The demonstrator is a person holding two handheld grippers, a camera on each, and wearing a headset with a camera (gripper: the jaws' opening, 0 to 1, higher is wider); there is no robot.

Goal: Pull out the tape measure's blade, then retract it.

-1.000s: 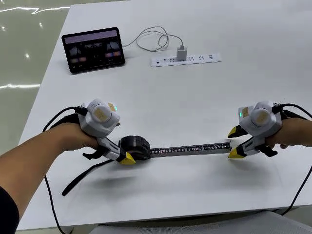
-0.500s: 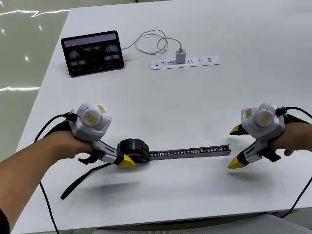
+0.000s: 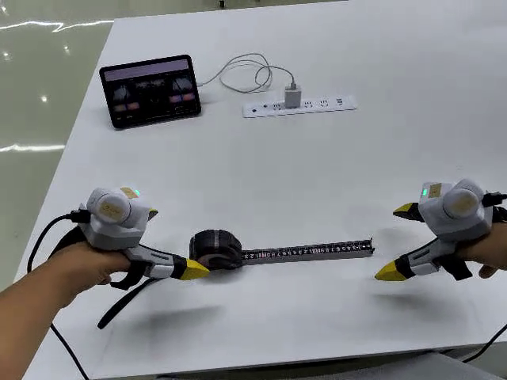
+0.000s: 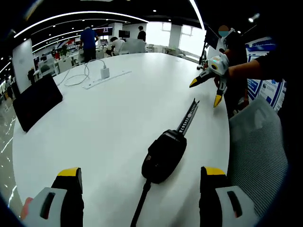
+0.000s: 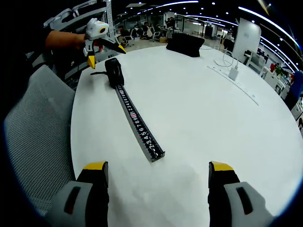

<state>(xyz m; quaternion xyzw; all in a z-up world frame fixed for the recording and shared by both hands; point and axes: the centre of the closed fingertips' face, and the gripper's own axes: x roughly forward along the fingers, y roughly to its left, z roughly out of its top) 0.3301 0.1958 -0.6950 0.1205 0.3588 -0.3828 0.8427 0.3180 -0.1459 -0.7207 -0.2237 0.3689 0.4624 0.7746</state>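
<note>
One white table [image 3: 317, 182] (glossy floor [image 3: 32, 95] beside) bears tape measure [image 3: 215, 248].

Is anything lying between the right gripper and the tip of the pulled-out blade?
No: bare table separates the right gripper from the blade tip, clearest in the right gripper view.

Bright, even overhead lighting. Soft shadows on the white table [image 3: 317, 174], lower frame; glare streaks the floor [image 3: 32, 95], upper left. Gripper views bow at edges.
</note>
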